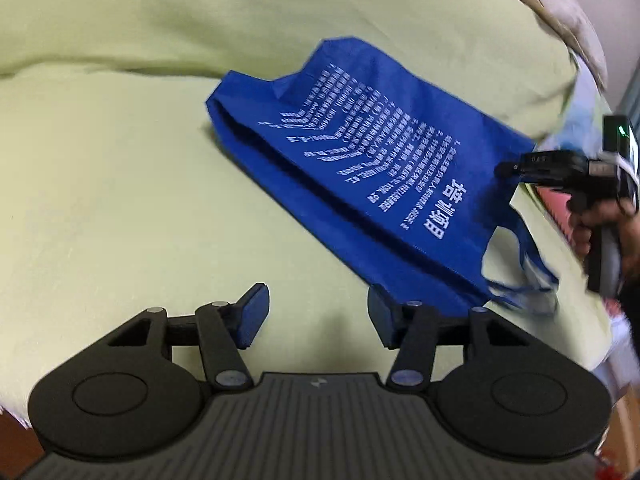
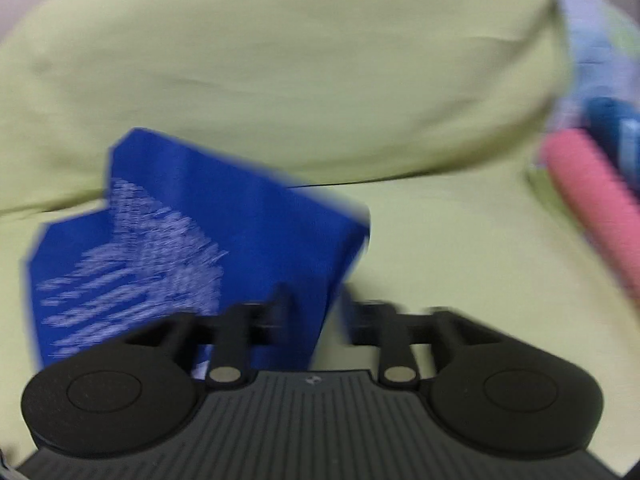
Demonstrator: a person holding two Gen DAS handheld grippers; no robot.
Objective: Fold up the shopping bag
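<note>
**Bag flat on the bed, right tongs at its top edge**

On the green bedsheet (image 1: 120,184) the blue shopping bag (image 1: 360,168) lies mostly flat, white print up, handles (image 1: 516,280) trailing off the end nearest the person's hand (image 1: 600,232).

Left tongs (image 1: 318,316): wide open, holding nothing, hovering just short of the bag's near edge. One pad overlaps the bag in the picture, but I can't tell if it touches.

Right tongs (image 2: 314,308): jaws part-open with the bag's edge running between them. Frame is smeared, so I can't tell whether they're actually pinching cloth.

Handling, my read:
- Thin non-woven fabric, light, limp, holds a crease loosely. Won't resist, but will flop and drag.
- Sheet underneath is soft too, so pushing down to pin it is unreliable.
- Best grip: corners or the seamed top hem, where the layers are doubled. Avoid the handles, since they'd just pull slack.
- Side gusset looks slightly open along the near long edge; likely needs flattening before a clean fold.

View differences:
- Left wrist view gives the whole bag outline, its handles, and the right tongs coming in side-on at the top edge.
- Right wrist view shows only the bag's upper part, blurred, plus a pink roll (image 2: 592,208) at the far right that the other view shows no clear sign of.
</note>
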